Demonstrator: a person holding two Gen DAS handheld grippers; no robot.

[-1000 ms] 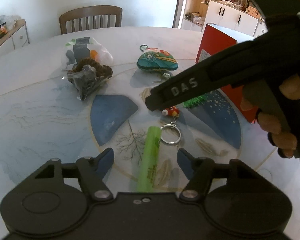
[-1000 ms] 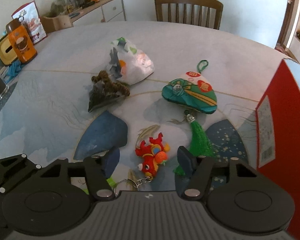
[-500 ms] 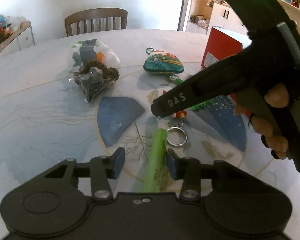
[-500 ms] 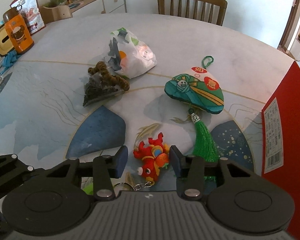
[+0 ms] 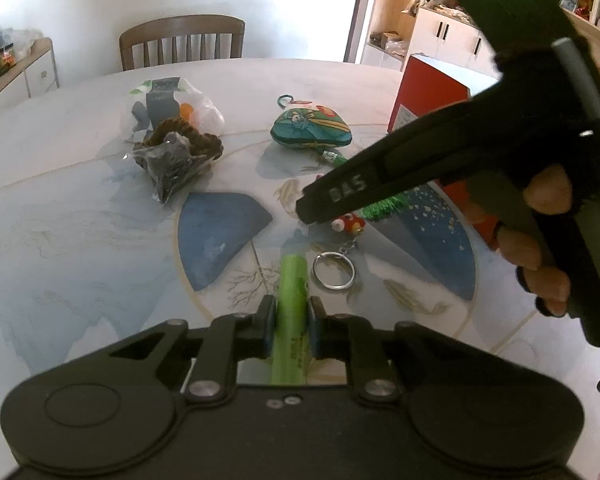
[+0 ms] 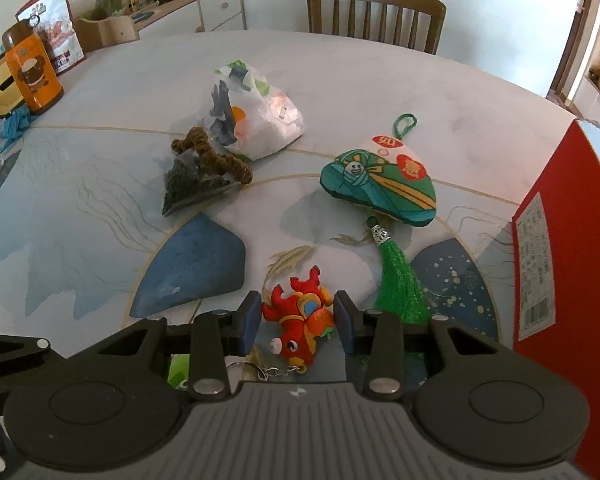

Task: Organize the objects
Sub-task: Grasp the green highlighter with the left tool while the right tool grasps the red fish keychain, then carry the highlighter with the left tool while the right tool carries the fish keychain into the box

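Observation:
My left gripper [image 5: 291, 320] is shut on a lime-green highlighter [image 5: 294, 288], whose capped end sticks out forward over the table. My right gripper [image 6: 297, 316] is shut on a red plush keychain [image 6: 300, 320] that lies on the table, with a pad against each side. The keychain's metal ring [image 5: 334, 272] lies just right of the highlighter. In the left wrist view, the right gripper's black body [image 5: 400, 176], held by a hand [image 5: 540, 236], covers most of the red plush [image 5: 350, 225].
A green embroidered sachet [image 6: 380, 188] with a tassel [image 6: 400, 284] lies ahead right. A white printed bag [image 6: 260, 120] and a dark packet [image 6: 192, 184] lie ahead left. A red box [image 6: 560, 240] stands at the right. An orange bottle [image 6: 32, 76] and a chair [image 6: 376, 12] are beyond.
Both grippers have gone from wide open to shut, the left on the highlighter and the right on the red plush. Both have also moved slightly forward and lower.

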